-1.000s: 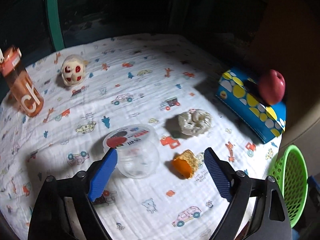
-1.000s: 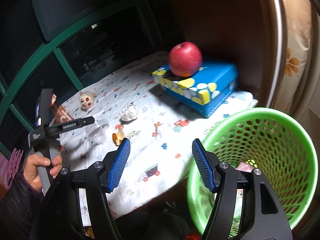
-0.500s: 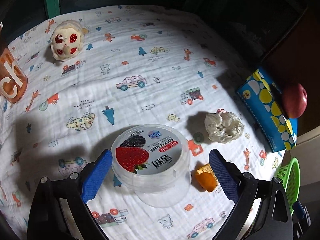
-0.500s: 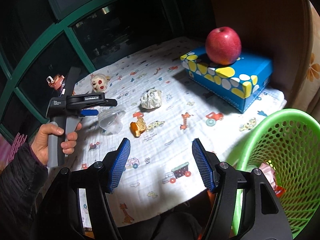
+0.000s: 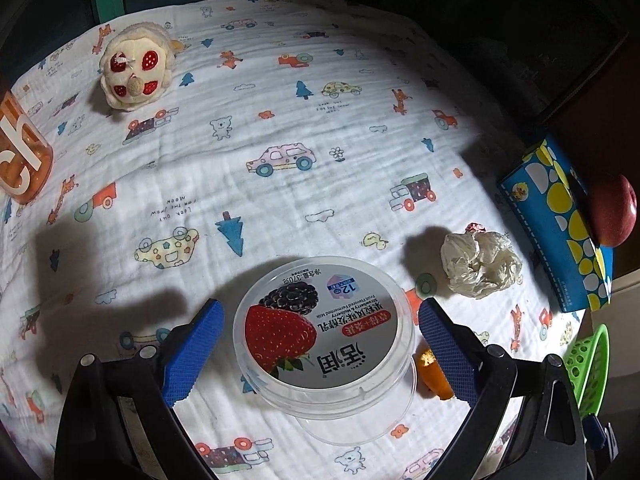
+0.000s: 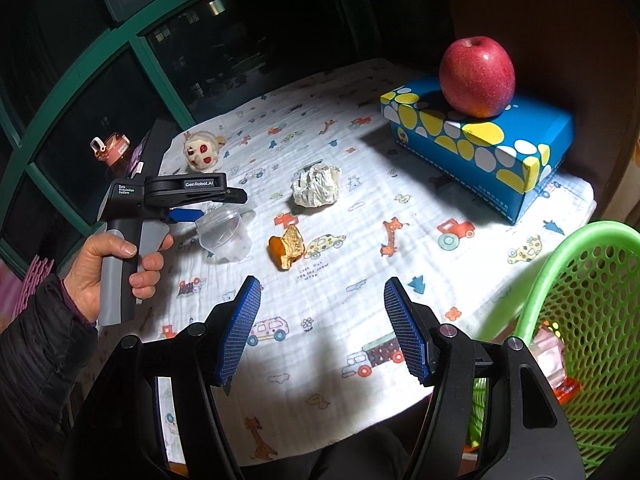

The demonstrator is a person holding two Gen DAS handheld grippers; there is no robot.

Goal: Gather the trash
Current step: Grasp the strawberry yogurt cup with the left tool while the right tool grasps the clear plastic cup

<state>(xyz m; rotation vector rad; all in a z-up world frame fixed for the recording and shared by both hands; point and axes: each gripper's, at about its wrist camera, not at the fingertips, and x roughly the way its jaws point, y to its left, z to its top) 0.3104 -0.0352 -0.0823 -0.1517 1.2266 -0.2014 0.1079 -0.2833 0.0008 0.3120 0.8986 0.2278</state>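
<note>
Left wrist view: the left gripper [image 5: 318,344] points steeply down over a clear plastic yogurt cup [image 5: 326,338], its lid printed with a strawberry and a blackberry. Jaws stand wide, one blue pad on either side of the cup, with a gap visible at the left pad; the right pad sits very close to the rim and contact cannot be confirmed. Cup rests on the patterned cloth [image 5: 280,128]. Just right of the cup, partly behind the right pad, lies an orange peel scrap [image 5: 434,378]. Beyond it, a crumpled white wrapper [image 5: 480,266], apart from the cup. A blue tissue box [image 5: 560,232] at the right edge carries a red apple [image 5: 610,210]. A plush toy [image 5: 134,68] sits at the far left; an orange bottle [image 5: 22,160] is cut by the left edge. Part of the green basket [image 5: 588,364] shows lower right.

Right wrist view: the right gripper [image 6: 322,330] hovers over the near edge of the cloth, jaws moderately parted, nothing between them. The person's left hand [image 6: 116,264] grips the other tool's handle beside the cup. The green basket stands off the table's right edge and holds some packaging
</note>
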